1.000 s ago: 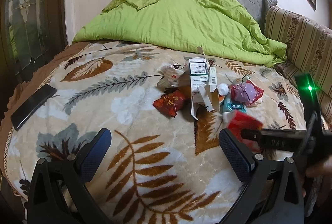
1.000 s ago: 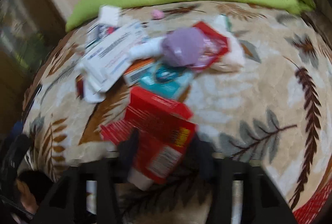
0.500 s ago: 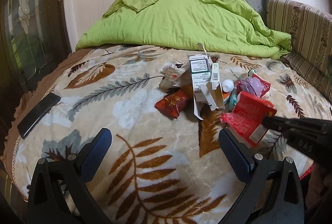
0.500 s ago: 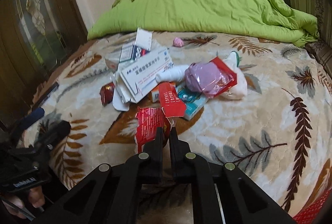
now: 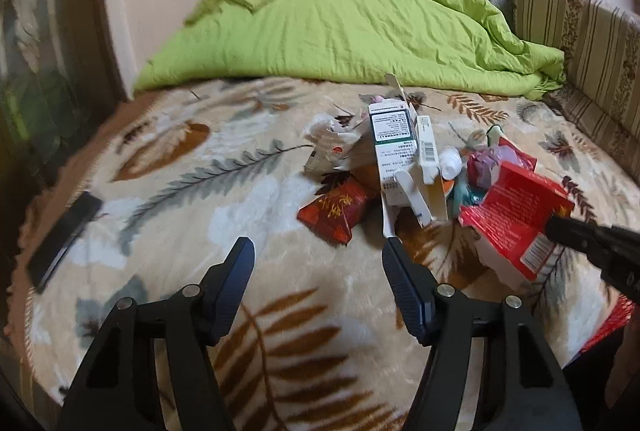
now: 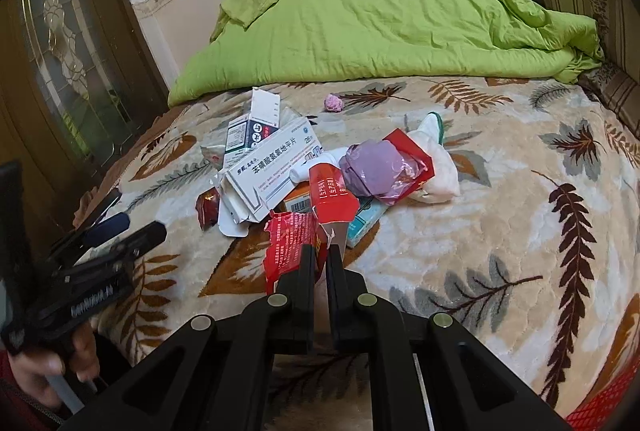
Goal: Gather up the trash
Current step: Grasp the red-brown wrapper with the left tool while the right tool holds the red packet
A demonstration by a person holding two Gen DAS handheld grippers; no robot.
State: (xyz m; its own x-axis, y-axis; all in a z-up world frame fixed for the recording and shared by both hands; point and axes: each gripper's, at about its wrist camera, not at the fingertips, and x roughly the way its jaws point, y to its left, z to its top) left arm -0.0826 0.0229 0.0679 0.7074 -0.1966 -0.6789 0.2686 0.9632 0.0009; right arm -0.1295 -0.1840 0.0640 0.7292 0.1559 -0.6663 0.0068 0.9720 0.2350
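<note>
Right tongs (image 6: 320, 251) are pressed nearly together on the torn edge of a red carton (image 6: 316, 223), which hangs opened out and crumpled in front of them, lifted a little off the leaf-patterned blanket (image 6: 500, 231) that covers the bed. From the left wrist view the same red carton (image 5: 516, 215) shows flattened and tilted, with the dark tips of the right tongs (image 5: 554, 225) clamped on its near right corner. Left tongs (image 5: 318, 257) stand wide apart with nothing between them, hovering over bare blanket (image 5: 180, 211) just short of the trash pile. That pile lies near the middle of the bed: a white medicine box (image 5: 394, 151) with its flaps open, a small red snack wrapper (image 5: 336, 209) just to its left, a crumpled pale wrapper (image 5: 328, 147) behind that, and a small white bottle (image 5: 450, 167) beside a bunched purple bag (image 5: 486, 163). In the right wrist view the purple bag (image 6: 376, 171) rests against a white cloth or sock (image 6: 436, 167), and a small pink ball of paper (image 6: 334, 103) sits apart, nearer the green quilt (image 6: 380, 15). A dark flat phone or remote (image 5: 64, 235) lies at the left edge of the bed. A hand (image 6: 44, 363) grips the handle of the left tool at the lower left.
</note>
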